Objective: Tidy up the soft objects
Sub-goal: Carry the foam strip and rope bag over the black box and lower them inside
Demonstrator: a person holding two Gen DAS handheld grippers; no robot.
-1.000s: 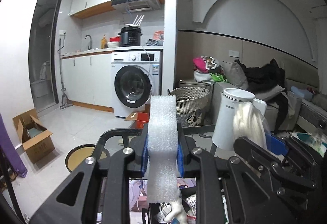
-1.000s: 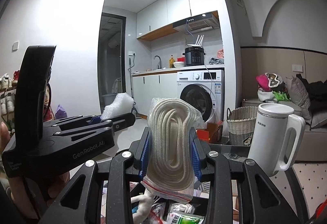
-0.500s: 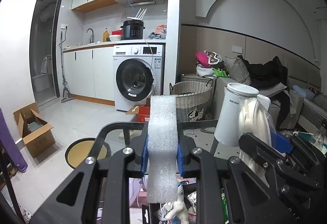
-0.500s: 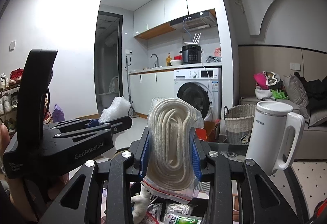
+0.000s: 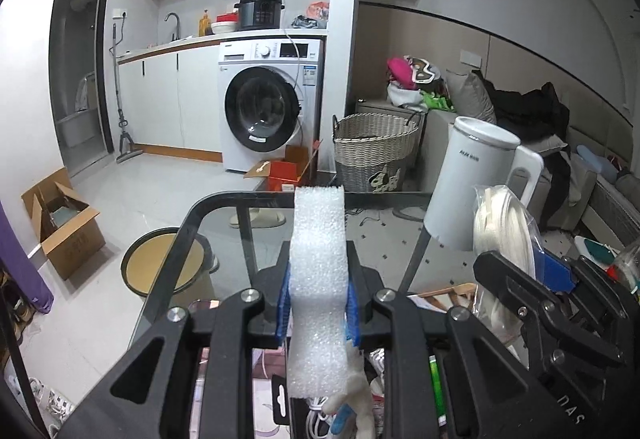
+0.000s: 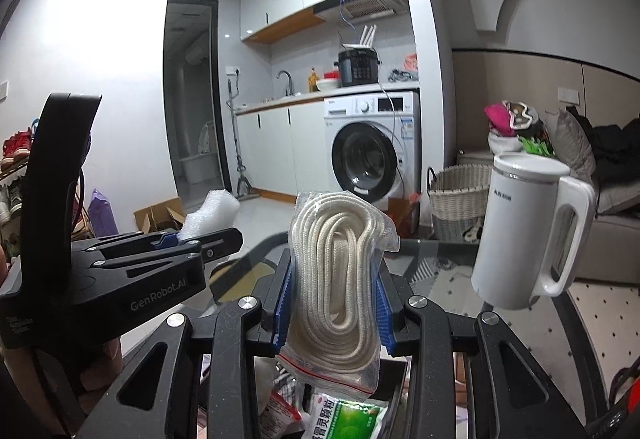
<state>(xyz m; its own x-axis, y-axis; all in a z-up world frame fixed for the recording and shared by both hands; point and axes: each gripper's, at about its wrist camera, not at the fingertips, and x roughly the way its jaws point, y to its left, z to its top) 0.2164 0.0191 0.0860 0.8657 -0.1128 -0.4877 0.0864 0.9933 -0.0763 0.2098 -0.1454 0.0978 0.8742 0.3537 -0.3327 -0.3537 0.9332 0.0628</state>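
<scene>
My left gripper [image 5: 318, 303] is shut on a strip of white foam wrap [image 5: 318, 263], held upright above the glass table [image 5: 224, 223]. My right gripper [image 6: 332, 299] is shut on a clear bag of coiled white rope [image 6: 338, 271]. In the left wrist view the right gripper and the rope bag [image 5: 502, 235] sit to the right. In the right wrist view the left gripper and the foam wrap [image 6: 210, 213] sit to the left. Below both grippers lies a heap of packets and a white glove [image 5: 354, 395].
A white electric kettle [image 5: 472, 179] stands on the table to the right. A green medicine packet [image 6: 346, 415] lies under the right gripper. Beyond the table are a round stool [image 5: 160, 267], a cardboard box [image 5: 60, 219], a wicker basket [image 5: 376, 147] and a washing machine [image 5: 268, 107].
Both grippers have risen a little with their loads still held; the table edge and the kettle sit lower in the views than before.
</scene>
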